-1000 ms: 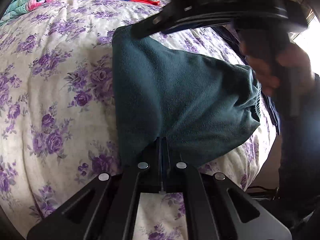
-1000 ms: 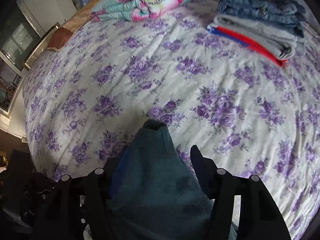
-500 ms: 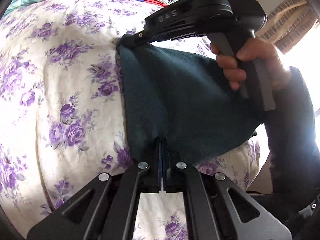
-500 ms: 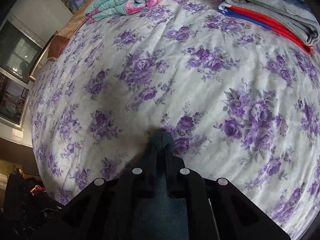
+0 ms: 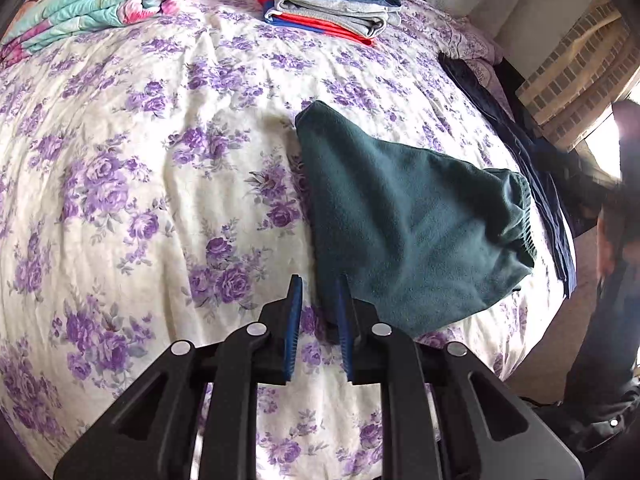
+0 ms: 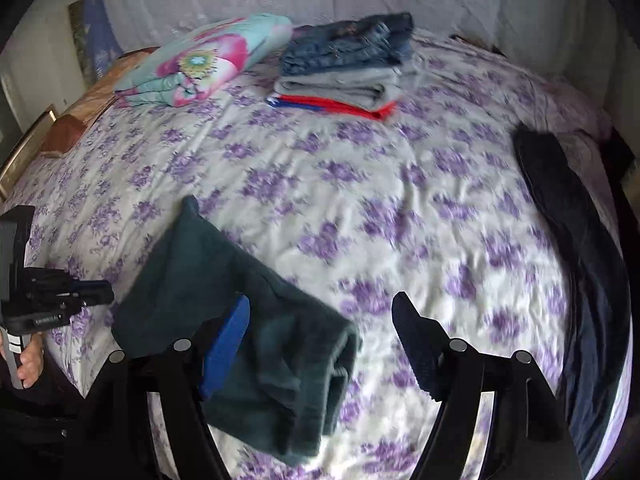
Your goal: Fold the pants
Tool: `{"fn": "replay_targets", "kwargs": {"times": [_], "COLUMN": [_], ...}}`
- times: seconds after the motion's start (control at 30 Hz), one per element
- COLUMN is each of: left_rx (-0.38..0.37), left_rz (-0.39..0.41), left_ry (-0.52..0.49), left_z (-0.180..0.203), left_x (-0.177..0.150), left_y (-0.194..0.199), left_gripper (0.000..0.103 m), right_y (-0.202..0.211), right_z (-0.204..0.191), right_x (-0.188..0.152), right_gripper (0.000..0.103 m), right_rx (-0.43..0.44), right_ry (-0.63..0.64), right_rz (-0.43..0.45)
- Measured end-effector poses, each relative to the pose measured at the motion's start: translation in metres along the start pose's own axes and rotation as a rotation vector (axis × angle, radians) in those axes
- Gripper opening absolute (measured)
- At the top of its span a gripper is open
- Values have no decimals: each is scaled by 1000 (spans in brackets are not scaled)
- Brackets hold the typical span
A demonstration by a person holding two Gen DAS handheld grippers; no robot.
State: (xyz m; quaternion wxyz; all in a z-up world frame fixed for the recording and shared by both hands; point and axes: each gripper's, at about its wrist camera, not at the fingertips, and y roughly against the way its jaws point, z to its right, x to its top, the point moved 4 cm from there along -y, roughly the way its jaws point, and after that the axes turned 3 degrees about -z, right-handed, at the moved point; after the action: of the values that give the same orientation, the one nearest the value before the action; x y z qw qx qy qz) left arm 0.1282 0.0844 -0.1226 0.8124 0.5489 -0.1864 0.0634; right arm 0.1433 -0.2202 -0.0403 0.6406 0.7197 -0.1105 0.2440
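The folded dark green fleece pants (image 5: 404, 216) lie on the floral bedspread (image 5: 160, 160) near the bed's front edge. My left gripper (image 5: 318, 312) is open, its blue-padded fingers (image 5: 294, 320) just at the pants' near corner and holding nothing. In the right wrist view the pants (image 6: 240, 320) lie low and left. My right gripper (image 6: 320, 336) is wide open above them and empty. The left gripper also shows there at the left edge (image 6: 52, 300).
A stack of folded clothes (image 5: 340, 0) (jeans, grey, red-and-blue) and a rolled floral quilt (image 5: 100, 0) sit at the far side. A dark navy garment (image 6: 572, 240) lies along the bed's right edge. The bed edge drops off just past the pants.
Both grippers have let go of the green pants and opened. The right gripper has pulled back and away, and the pants now lie flat on the bed.
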Motion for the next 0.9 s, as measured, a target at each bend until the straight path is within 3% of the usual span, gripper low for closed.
{"fn": "replay_targets", "kwargs": {"times": [0.13, 0.27, 0.4, 0.43, 0.47, 0.5, 0.57, 0.77, 0.9], "left_rx": [-31, -31, -60, -72, -84, -90, -88, -84, -49], "left_rz": [-48, -72, -82, -91, -101, -111, -123, -139, -143], "left_ry": [-7, -14, 12, 20, 25, 28, 30, 34, 37], "left_z": [18, 29, 27, 25, 25, 25, 25, 28, 25], "left_x": [3, -1, 5, 7, 9, 12, 15, 20, 19], "left_y": [-15, -23, -24, -26, -27, -30, -35, -45, -46], "left_gripper": [16, 27, 35, 35, 35, 35, 35, 41, 47], "right_y": [-26, -65, -77, -74, -71, -69, -68, -80, -81], "right_z": [22, 11, 3, 2, 1, -1, -3, 5, 4], "right_x": [-41, -73, -80, -78, -75, -74, -73, -81, -81], "right_gripper": [74, 74, 76, 67, 42, 31, 27, 35, 35], "right_rx": [83, 344, 386, 431, 453, 449, 449, 457, 454], "right_ry": [-157, -363, -369, -378, -373, -361, -335, -363, -357], "right_rz": [-20, -173, -167, -146, -135, -125, -120, -153, -146]}}
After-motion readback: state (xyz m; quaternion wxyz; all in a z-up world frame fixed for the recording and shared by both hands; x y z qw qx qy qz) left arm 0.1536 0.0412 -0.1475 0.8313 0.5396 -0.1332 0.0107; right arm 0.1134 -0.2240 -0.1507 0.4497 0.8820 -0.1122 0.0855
